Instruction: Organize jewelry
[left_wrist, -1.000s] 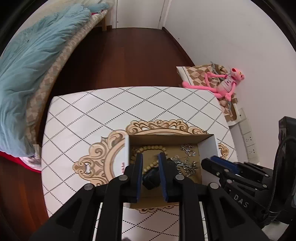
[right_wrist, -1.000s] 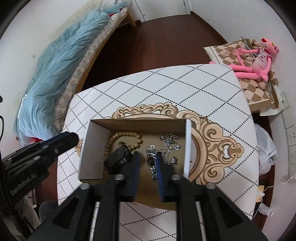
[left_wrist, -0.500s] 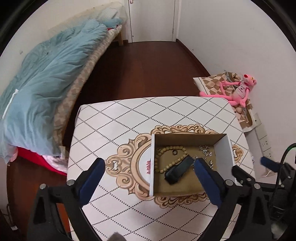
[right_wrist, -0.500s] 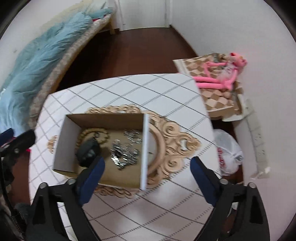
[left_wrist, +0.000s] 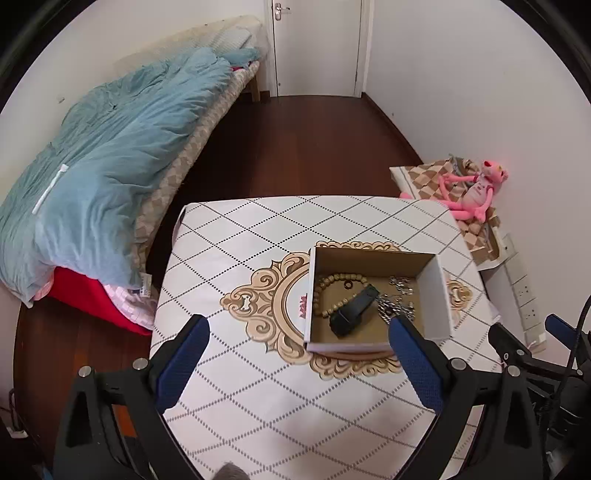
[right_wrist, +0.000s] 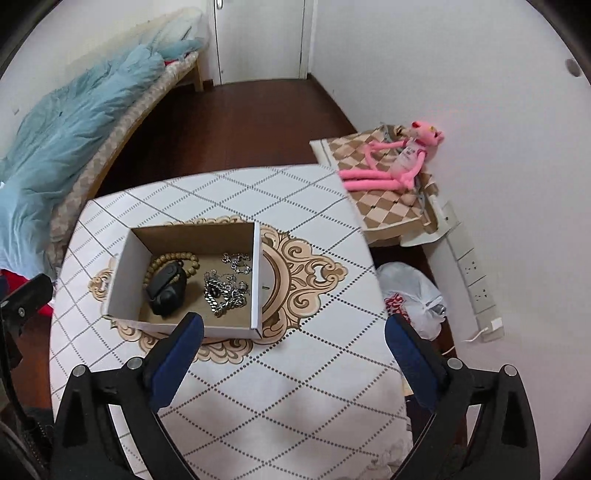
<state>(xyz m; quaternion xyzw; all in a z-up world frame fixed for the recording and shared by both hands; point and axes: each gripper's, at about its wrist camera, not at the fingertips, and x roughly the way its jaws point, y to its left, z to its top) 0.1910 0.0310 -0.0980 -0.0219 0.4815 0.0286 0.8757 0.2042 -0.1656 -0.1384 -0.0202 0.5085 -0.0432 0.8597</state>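
An open cardboard box stands on the patterned table. Inside lie a wooden bead bracelet, a black watch and silver chains. My left gripper is open and empty, held above the table in front of the box. My right gripper is open and empty, held above the table to the front right of the box. The right gripper's fingertips also show at the right edge of the left wrist view.
The table's white diamond-pattern cloth has a gold ornament around the box. A bed with a blue quilt is left. A pink plush toy on a checked cushion and a white plastic bag lie right.
Both grippers have opened wide and pulled up and back from the box. The left one let go of the black watch, which now lies in the box.
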